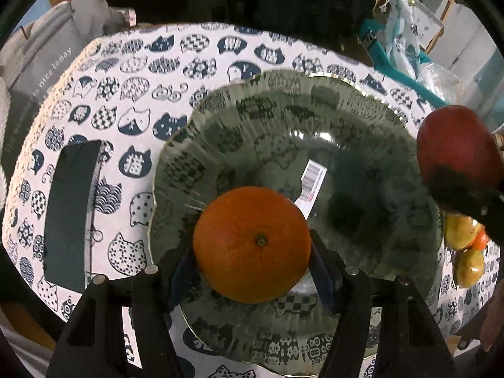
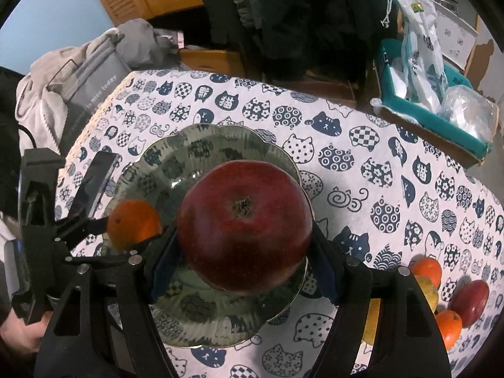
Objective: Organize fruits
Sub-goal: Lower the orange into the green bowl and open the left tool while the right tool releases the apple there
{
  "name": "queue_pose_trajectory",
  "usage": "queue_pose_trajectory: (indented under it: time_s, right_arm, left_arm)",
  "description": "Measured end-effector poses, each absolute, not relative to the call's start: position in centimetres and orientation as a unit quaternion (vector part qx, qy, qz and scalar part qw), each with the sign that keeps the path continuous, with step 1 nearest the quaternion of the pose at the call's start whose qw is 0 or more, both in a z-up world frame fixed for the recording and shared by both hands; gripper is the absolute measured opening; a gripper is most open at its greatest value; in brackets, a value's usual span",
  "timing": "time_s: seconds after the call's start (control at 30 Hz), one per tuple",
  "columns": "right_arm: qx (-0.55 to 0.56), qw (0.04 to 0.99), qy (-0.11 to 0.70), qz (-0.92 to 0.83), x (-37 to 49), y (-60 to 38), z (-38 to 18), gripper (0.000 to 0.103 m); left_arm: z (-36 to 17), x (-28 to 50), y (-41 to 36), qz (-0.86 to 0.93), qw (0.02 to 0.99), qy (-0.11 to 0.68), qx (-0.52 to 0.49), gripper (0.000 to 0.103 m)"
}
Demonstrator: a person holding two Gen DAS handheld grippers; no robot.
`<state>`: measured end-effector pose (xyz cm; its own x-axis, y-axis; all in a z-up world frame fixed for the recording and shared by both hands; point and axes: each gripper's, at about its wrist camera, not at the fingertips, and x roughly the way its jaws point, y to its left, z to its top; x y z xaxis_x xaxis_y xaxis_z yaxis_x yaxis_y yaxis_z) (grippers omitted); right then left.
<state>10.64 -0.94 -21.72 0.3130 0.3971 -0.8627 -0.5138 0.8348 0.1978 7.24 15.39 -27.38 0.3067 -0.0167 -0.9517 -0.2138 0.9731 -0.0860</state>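
The left gripper (image 1: 252,267) held a round orange fruit (image 1: 252,244) tight between its two black fingers; the stem dot faced up at the camera; it hung over the near part of a clear glass plate with a wavy gold rim (image 1: 201,104), so I think the orange was about to be set down there. The right gripper (image 2: 244,263) squeezed a big dark red apple (image 2: 245,231) from both sides; it hung over the same glass plate too; holding each fruit by its fat middle likely kept it from rolling out.

The plate sat on a white tablecloth with blue cat faces (image 2: 362,163); I saw no fruit resting loose in the plate, only a small white sticker with bars (image 1: 312,182) showing through the glass; whether the held fruits touched the glass I could not tell.

More fruit waited on the cloth to the right of the plate: an orange (image 2: 426,271), a second red apple (image 2: 469,299), another orange (image 2: 449,327) and some yellow-green fruit (image 1: 469,266); they lay close together.

A flat black phone (image 1: 71,211) lay left of the plate; a teal box (image 2: 441,119) past the far edge of the table held plastic bags.
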Motion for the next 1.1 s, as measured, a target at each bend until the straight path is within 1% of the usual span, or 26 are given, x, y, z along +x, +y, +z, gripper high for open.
queue_pose_trajectory:
  time_s: [0.1, 0.2, 0.33, 0.37, 0.43, 0.5, 0.83, 1.1]
  right_arm:
    - [-0.058, 0.806, 0.516, 0.283, 10.7, -0.9, -22.0, 0.074]
    - [-0.058, 0.804, 0.520, 0.284, 10.8, -0.6, -22.3, 0.074]
    - [-0.057, 0.802, 0.521, 0.286, 10.9, -0.3, -22.3, 0.074]
    - [-0.055, 0.802, 0.521, 0.285, 11.0, -0.3, -22.4, 0.074]
    - [-0.054, 0.801, 0.522, 0.286, 11.2, -0.3, -22.4, 0.074]
    - [-0.053, 0.800, 0.524, 0.288, 11.3, -0.3, -22.5, 0.074]
    - [-0.076, 0.781, 0.547, 0.293, 11.3, 1.4, -24.4, 0.075]
    - [-0.113, 0.757, 0.568, 0.301, 10.3, 3.2, -26.7, 0.075]
  left_arm:
    - [-28.2, 7.2, 15.4, 0.063, 0.797, 0.593, -0.094, 0.068]
    - [-28.5, 7.5, 14.7, 0.067, 0.797, 0.597, -0.069, 0.068]
    - [-28.7, 7.5, 14.2, 0.057, 0.794, 0.601, -0.073, 0.070]
    - [-28.2, 7.4, 14.2, 0.056, 0.800, 0.593, -0.073, 0.077]
    - [-27.1, 7.3, 14.4, 0.059, 0.814, 0.574, -0.072, 0.086]
    - [-25.9, 7.0, 14.9, 0.063, 0.825, 0.555, -0.082, 0.087]
    - [-23.4, 5.2, 18.8, 0.101, 0.831, 0.530, -0.133, 0.087]
    - [-23.8, 4.2, 20.1, 0.119, 0.825, 0.534, -0.140, 0.087]
